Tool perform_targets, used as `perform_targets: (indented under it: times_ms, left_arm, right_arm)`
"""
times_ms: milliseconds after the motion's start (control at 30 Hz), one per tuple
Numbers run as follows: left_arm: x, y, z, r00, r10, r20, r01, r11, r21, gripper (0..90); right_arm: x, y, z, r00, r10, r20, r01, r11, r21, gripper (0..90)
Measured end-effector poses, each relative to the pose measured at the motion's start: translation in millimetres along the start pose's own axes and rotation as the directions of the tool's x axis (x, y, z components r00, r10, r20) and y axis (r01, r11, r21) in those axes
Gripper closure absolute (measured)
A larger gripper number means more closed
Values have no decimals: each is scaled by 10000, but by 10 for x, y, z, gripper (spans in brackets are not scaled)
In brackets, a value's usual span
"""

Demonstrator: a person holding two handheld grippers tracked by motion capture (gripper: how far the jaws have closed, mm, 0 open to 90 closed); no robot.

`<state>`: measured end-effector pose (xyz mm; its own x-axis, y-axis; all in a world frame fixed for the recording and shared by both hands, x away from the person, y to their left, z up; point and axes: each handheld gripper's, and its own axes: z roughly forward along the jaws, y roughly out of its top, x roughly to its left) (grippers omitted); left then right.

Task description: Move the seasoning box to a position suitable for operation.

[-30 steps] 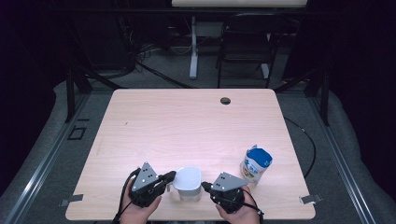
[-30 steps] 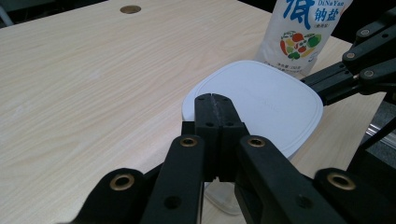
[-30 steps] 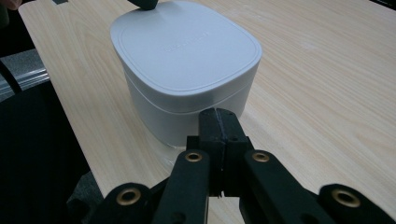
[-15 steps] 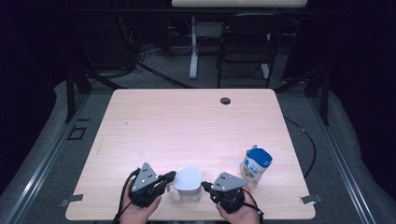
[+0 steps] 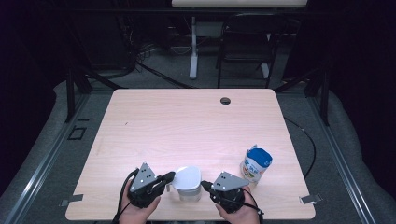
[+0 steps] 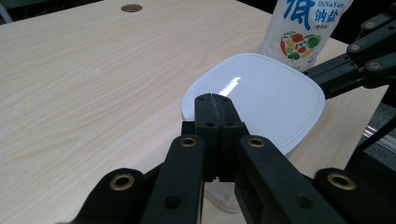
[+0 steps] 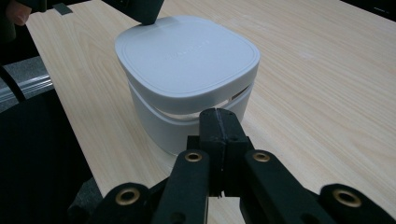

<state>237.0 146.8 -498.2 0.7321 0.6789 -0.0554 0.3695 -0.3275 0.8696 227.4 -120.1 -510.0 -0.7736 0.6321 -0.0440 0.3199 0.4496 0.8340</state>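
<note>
At the bottom edge of the high view, the left gripper sits with its jaws pressed together, their tips touching the near-left rim of the white lid. From the left gripper view the closed tips rest against the lid's edge; whether they pinch the rim or only lean on it, I cannot tell. The right gripper is likewise pressed together, and in the right gripper view its tips stand just beside the wall of the white container, below the lid.

Compared with half a second and a second ago, almost nothing has shifted: both grippers and the container hold the same places at lower centre of the frame. The lid sits slightly raised, a gap showing under its skirt, so the lid-lifting seems paused at its start, with one gripper bracing and the other prising.

Right of them, the blue-capped salt bottle stands upright on the worktop.
</note>
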Motion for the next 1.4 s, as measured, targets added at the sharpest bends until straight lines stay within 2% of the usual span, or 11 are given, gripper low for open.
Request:
perform_targets:
  times_ms: [733, 1000, 1400]
  left_arm:
    - [26, -24, -46, 9999, -35, -152, 37, 9999, 96, 900]
    - [108, -111, -128, 9985, -394, -386, 401, 9990, 180, 900]
    - [191, -241, -251, 9959, -602, -676, 627, 9974, 346, 884]
  right_arm:
    - [32, 37, 13, 9999, -98, -90, 97, 9999, -88, 900]
    - [32, 77, 11, 9998, -124, -141, 121, 9998, -171, 900]
    - [18, 146, 18, 9998, 8, -193, -12, 9997, -229, 900]
